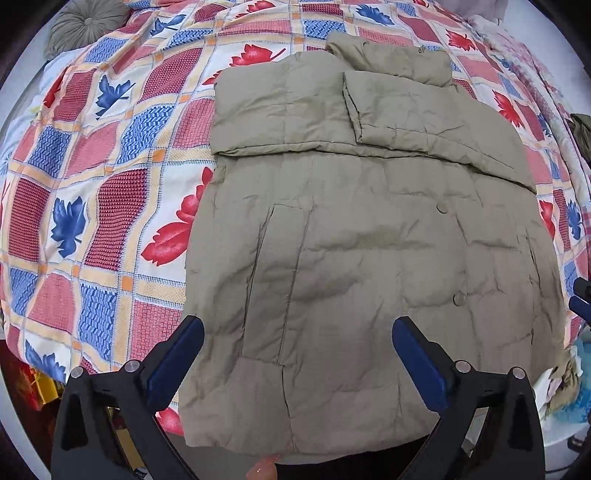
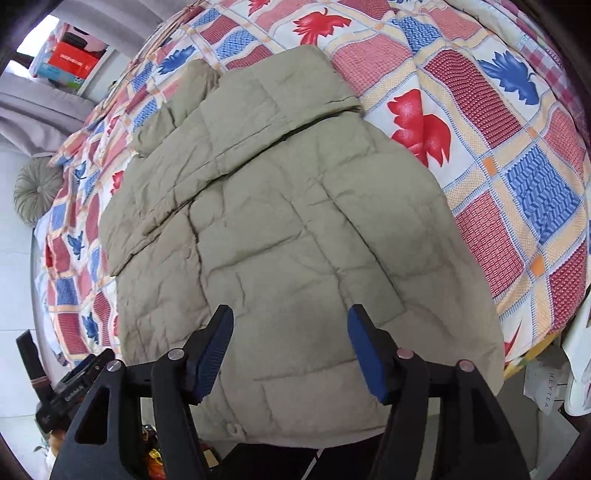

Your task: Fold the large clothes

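A round grey-green cushion [image 1: 83, 24] lies at the bed's far left corner, on a patchwork quilt [image 1: 110, 155] printed with red and blue leaves. The left claw [image 1: 297, 332] hangs over the near edge of the bed with its blue-padded jaws spread wide and nothing between them. Under it, an olive quilted jacket [image 1: 362, 229] lies flat on the quilt, hem at the bed's near edge, collar towards the far side and sleeves folded across the chest; two snap buttons [image 1: 441, 208] show on its front. The right claw [image 2: 291, 338] stands over the jacket's [image 2: 280, 229] hem, jaws partly apart and empty, clear of the fabric.
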The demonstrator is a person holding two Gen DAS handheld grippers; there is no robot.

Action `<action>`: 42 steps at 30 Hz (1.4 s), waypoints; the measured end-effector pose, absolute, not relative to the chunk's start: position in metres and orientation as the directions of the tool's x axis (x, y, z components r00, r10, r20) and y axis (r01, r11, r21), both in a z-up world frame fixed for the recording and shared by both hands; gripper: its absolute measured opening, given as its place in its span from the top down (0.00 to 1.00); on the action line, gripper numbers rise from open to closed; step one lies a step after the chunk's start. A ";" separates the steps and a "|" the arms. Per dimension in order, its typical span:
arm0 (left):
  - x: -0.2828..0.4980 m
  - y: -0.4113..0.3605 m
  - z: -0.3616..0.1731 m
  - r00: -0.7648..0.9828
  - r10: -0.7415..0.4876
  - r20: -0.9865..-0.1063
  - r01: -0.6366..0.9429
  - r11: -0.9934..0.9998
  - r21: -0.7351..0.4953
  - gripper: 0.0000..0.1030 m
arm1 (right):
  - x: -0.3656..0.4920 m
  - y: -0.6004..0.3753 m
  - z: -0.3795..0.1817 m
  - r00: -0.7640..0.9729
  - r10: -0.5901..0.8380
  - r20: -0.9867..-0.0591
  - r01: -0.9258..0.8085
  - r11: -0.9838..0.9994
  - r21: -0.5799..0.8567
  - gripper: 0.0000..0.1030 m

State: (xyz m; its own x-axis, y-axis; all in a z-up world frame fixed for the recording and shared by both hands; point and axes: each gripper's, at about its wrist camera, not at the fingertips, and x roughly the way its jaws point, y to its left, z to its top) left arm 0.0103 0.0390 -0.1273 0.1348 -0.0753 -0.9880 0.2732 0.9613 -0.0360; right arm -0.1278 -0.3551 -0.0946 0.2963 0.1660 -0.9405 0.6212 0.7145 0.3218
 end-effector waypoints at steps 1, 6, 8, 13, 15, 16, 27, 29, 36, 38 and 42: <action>0.009 0.040 -0.127 0.133 -0.066 -0.989 0.271 0.962 -0.027 0.01 | -0.128 -0.353 -0.092 0.299 0.170 -0.939 0.617 0.716 0.326 0.32; 0.000 0.048 -0.129 0.123 -0.045 -0.991 0.268 0.963 -0.011 0.01 | -0.132 -0.350 -0.086 0.321 0.212 -0.923 0.611 0.699 0.372 0.13; -0.003 0.054 -0.132 0.102 -0.054 -0.993 0.261 0.965 -0.025 0.01 | -0.136 -0.349 -0.085 0.336 0.233 -0.913 0.610 0.684 0.399 0.13; -0.012 0.066 -0.144 0.086 -0.020 -0.996 0.231 0.973 0.000 0.01 | -0.150 -0.348 -0.090 0.345 0.276 -0.897 0.617 0.653 0.439 0.12; -0.015 0.068 -0.149 0.056 -0.035 -0.998 0.239 0.971 -0.021 0.01 | -0.157 -0.349 -0.094 0.345 0.287 -0.894 0.628 0.637 0.447 0.12; -0.018 0.070 -0.153 0.030 -0.059 -0.998 0.239 0.970 -0.050 0.01 | -0.162 -0.349 -0.097 0.343 0.286 -0.895 0.641 0.625 0.446 0.11; -0.055 0.119 -0.179 -0.212 -0.494 -0.843 0.045 0.857 -0.513 0.01 | -0.219 -0.348 -0.146 0.322 0.465 -0.825 0.731 0.432 0.529 0.11; -0.066 0.126 -0.189 -0.254 -0.533 -0.807 0.009 0.833 -0.553 0.01 | -0.235 -0.348 -0.160 0.336 0.492 -0.803 0.763 0.358 0.538 0.11; -0.090 0.134 -0.234 -0.344 -0.582 -0.737 -0.120 0.805 -0.581 0.01 | -0.262 -0.347 -0.202 0.367 0.512 -0.777 0.825 0.207 0.526 0.11; -0.092 0.127 -0.244 -0.340 -0.572 -0.747 -0.123 0.814 -0.568 0.01 | -0.259 -0.348 -0.209 0.389 0.520 -0.760 0.820 0.180 0.543 0.11; -0.086 0.117 -0.238 -0.270 -0.591 -0.760 -0.127 0.804 -0.581 0.01 | -0.247 -0.345 -0.214 0.398 0.524 -0.753 0.810 0.184 0.556 0.11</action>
State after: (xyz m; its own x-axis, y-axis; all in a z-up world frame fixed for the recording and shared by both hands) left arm -0.0856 0.1171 -0.2381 -0.2700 -0.5912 -0.7600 -0.1266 0.8043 -0.5806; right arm -0.2473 -0.3452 -0.2137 0.3983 0.5238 -0.7530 0.8102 0.1840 0.5565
